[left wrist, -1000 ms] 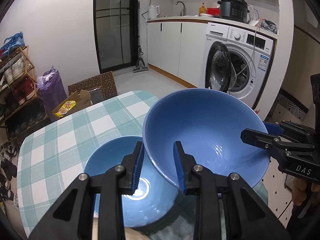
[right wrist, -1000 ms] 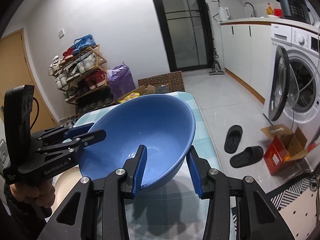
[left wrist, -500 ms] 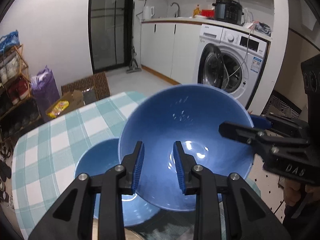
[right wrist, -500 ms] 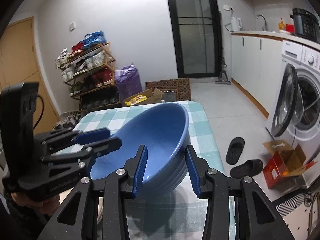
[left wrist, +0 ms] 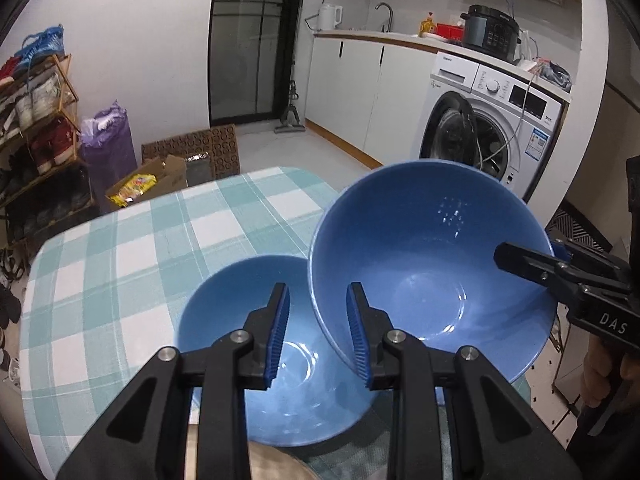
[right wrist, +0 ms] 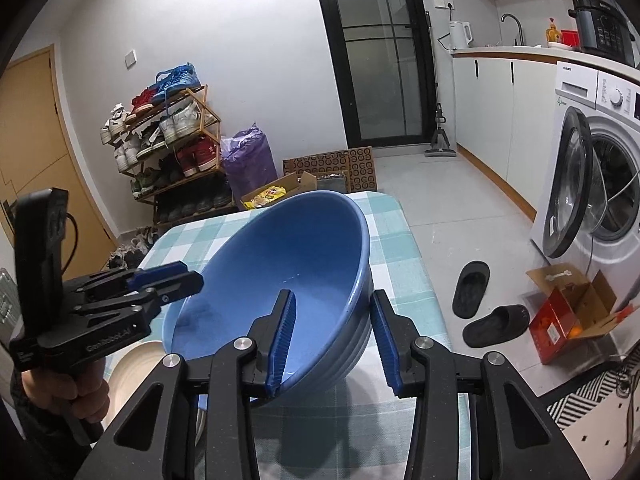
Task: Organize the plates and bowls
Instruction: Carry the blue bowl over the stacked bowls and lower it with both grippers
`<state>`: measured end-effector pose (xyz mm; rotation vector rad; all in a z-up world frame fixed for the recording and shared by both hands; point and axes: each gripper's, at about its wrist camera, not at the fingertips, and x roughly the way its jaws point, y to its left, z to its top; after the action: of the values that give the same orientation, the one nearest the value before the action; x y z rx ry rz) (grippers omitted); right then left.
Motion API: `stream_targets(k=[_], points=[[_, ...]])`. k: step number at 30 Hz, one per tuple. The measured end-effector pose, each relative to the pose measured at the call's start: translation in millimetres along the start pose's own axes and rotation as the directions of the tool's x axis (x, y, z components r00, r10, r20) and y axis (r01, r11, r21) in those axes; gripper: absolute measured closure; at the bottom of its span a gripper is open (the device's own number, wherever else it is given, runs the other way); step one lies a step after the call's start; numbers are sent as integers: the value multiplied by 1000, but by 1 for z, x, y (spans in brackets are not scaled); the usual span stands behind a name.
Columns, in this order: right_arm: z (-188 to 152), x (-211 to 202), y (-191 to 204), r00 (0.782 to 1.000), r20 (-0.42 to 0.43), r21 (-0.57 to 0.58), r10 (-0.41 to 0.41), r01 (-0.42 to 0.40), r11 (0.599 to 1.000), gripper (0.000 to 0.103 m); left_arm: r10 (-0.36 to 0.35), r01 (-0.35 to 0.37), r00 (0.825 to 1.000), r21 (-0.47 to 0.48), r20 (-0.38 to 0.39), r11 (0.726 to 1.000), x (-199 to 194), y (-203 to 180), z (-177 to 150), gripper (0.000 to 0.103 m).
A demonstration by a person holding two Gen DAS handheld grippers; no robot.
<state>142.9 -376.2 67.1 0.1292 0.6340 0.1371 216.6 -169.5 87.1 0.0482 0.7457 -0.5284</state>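
Observation:
A large blue bowl point(left wrist: 428, 264) point(right wrist: 280, 264) hangs tilted above the checked table point(left wrist: 120, 264). My right gripper point(right wrist: 334, 296) point(left wrist: 528, 250) is shut on its wall, with one pad inside and the other against the ribbed outside. A second blue bowl point(left wrist: 232, 312) stands on the table, partly under the tilted one. My left gripper point(left wrist: 317, 290) point(right wrist: 194, 275) is at the held bowl's opposite rim. That rim shows in the narrow gap between its pads, and neither pad presses on it. A cream plate point(right wrist: 136, 364) lies at the near left.
The table's right edge point(right wrist: 416, 264) drops to the floor, where slippers point(right wrist: 476, 300) and an open orange box point(right wrist: 568, 316) lie. A washing machine point(left wrist: 480, 132) with its door open stands beyond. A shoe rack point(right wrist: 168, 144) and bags stand at the far left.
Half a second ago the held bowl hung further left over the lower bowl, behind both left fingers. Now it sits to the right and more tilted, its rim between them again.

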Motion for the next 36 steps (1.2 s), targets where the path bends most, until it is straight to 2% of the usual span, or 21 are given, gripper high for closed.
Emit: stream_targets(k=[3,12,27,36], points=[[-1,-1,0,1000,3,-1,0,0,1000,63,-13,13,1000,14,-24,1000,10,-6,-5,75],[1,0,2,1000,-1,-1,-10,10,1000,63,-16,16,1000,21,18,1000,1,-10,-1,76],[8,5,23,1000,-4,-36,23,-23,999,63,18,-17,997,-21,73,1000,-21,15,3,76],[8,25,45,998,-32,-53,56,-58,997,63,53,-49,996,-52,78,997,-27,38,-3,76]])
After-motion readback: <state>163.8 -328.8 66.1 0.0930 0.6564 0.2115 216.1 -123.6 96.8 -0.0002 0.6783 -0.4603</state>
